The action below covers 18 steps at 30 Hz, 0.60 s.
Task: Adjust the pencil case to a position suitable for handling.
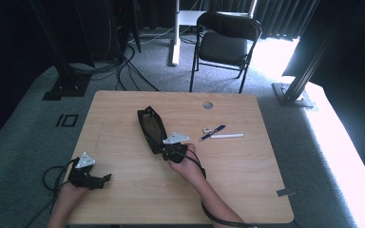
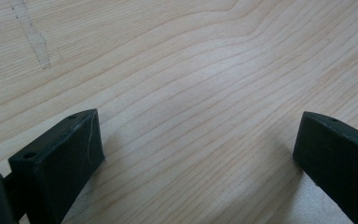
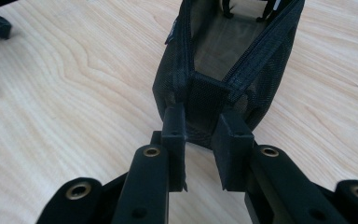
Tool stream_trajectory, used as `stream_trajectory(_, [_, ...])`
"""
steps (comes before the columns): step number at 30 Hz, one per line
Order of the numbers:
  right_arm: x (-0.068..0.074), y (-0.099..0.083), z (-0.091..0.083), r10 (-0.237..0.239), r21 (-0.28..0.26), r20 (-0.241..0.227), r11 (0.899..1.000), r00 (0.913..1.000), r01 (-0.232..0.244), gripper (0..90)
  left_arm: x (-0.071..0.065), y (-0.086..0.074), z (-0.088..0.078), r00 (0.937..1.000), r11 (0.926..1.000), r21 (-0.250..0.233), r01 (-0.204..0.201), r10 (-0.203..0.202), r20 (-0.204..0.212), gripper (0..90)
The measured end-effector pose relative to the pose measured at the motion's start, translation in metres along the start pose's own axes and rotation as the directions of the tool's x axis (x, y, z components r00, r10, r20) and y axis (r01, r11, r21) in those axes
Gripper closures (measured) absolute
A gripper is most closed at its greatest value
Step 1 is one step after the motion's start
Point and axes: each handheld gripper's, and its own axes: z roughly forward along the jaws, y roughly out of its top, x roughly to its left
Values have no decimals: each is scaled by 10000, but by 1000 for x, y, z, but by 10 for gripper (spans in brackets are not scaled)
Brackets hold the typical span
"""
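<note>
A black mesh pencil case (image 1: pixel 151 127) lies unzipped on the wooden table (image 1: pixel 119 111), running from the middle back toward the front. My right gripper (image 1: pixel 168 151) is at its near end. In the right gripper view the pads stand close together and pinch the end panel of the pencil case (image 3: pixel 223 51), so my right gripper (image 3: pixel 204 128) is shut on it. The case's brown inside shows through the open zip. My left gripper (image 1: pixel 102 180) rests near the table's front left corner. Seen in its own view, my left gripper (image 2: pixel 196 144) stands open over bare wood.
Right of the case lie a blue pen (image 1: pixel 212 133), a white pen (image 1: pixel 227 136) and a small eraser-like block (image 1: pixel 207 129). A round cable hole (image 1: pixel 207 105) sits near the table's far edge. A black folding chair (image 1: pixel 225 42) stands behind the table.
</note>
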Motion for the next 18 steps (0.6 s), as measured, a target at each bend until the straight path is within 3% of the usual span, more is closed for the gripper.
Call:
stream_trajectory(5, [-5,-4,-11,35,-62,-131,10000,9999,-36,759,0,0,0,10000,10000,-3,20,-20,-30,16])
stream_trajectory(7, [-8,-6,-18,41,-86,-127,10000,9999,-42,813,0,0,0,10000,10000,-2,23,-23,-31,16])
stream_trajectory(18, [-14,-21,-25,196,277,-344,9994,9992,-187,873,0,0,0,10000,10000,-6,38,-38,-42,17])
